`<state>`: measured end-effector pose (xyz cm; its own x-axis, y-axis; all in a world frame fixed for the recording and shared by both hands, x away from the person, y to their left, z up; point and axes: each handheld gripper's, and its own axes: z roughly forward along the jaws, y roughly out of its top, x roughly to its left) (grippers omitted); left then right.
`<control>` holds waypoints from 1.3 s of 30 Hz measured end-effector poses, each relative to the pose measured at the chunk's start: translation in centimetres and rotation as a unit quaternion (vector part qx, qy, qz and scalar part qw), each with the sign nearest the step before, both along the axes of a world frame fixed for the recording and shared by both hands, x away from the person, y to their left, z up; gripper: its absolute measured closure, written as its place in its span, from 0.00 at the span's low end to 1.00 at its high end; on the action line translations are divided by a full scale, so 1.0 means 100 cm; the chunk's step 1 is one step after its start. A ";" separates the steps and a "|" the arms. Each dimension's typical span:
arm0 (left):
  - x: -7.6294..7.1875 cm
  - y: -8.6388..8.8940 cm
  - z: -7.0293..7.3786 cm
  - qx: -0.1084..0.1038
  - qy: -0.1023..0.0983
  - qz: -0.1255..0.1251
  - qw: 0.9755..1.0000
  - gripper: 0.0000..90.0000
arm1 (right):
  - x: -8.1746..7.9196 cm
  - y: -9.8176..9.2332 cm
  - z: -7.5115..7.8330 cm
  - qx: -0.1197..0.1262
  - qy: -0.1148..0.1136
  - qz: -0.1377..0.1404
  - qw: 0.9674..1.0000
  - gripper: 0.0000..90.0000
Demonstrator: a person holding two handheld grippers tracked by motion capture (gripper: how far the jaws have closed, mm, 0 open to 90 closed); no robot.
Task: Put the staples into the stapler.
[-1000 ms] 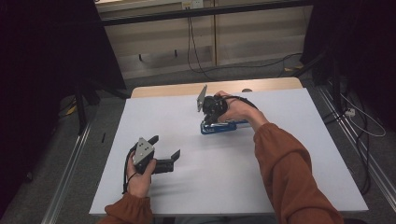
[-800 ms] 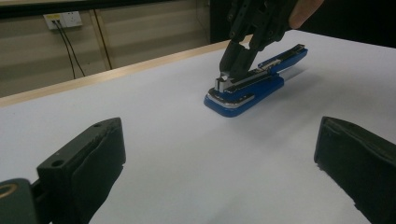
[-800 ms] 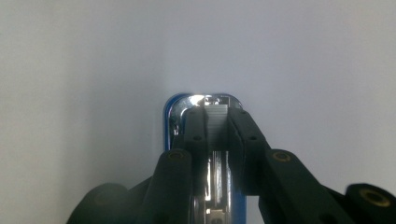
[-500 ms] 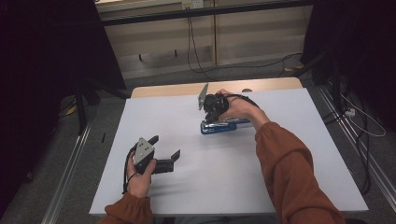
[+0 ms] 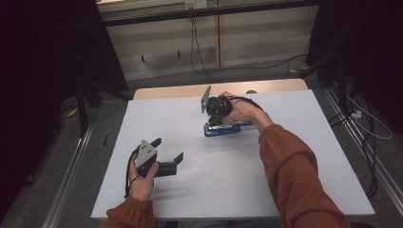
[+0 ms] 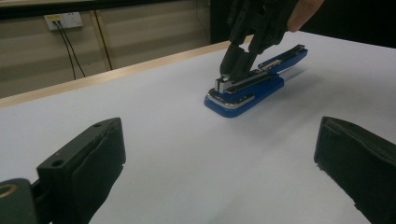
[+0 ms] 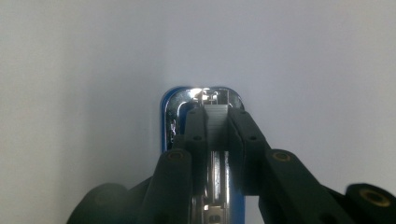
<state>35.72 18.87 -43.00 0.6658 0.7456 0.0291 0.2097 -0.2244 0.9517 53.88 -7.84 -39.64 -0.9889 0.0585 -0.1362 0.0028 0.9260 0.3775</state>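
Observation:
A blue stapler point(image 5: 231, 128) lies on the white table point(image 5: 294, 156), right of centre toward the far side. Its top arm is swung open, baring the silver staple rail point(image 7: 215, 122). My right gripper point(image 5: 216, 121) points down at the stapler's front end, and its jaws are shut on that rail. In the left gripper view the stapler point(image 6: 261, 86) lies ahead with the right gripper point(image 6: 232, 74) clamped on it from above. My left gripper point(image 5: 168, 148) rests low at the near left of the table, open, with nothing between its pads point(image 6: 88, 172).
A wooden strip point(image 5: 171, 90) runs along the table's far edge. Cables point(image 5: 199, 52) trail over the floor behind it, and another cable point(image 5: 366, 128) lies to the right. Metal rails point(image 5: 71, 190) flank the table.

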 end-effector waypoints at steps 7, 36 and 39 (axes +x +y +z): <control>0.000 0.000 0.000 -0.001 0.000 0.000 1.000 0.02 | 0.000 0.000 0.000 -0.001 0.001 -0.002 1.000 0.87; 0.000 -0.001 0.000 0.001 0.000 -0.001 1.000 0.02 | -0.002 -0.016 0.004 0.043 -0.012 -0.057 0.997 0.63; 0.000 -0.002 -0.001 0.002 0.002 -0.001 1.000 0.02 | -0.005 -0.023 0.003 0.061 -0.008 -0.074 0.995 0.61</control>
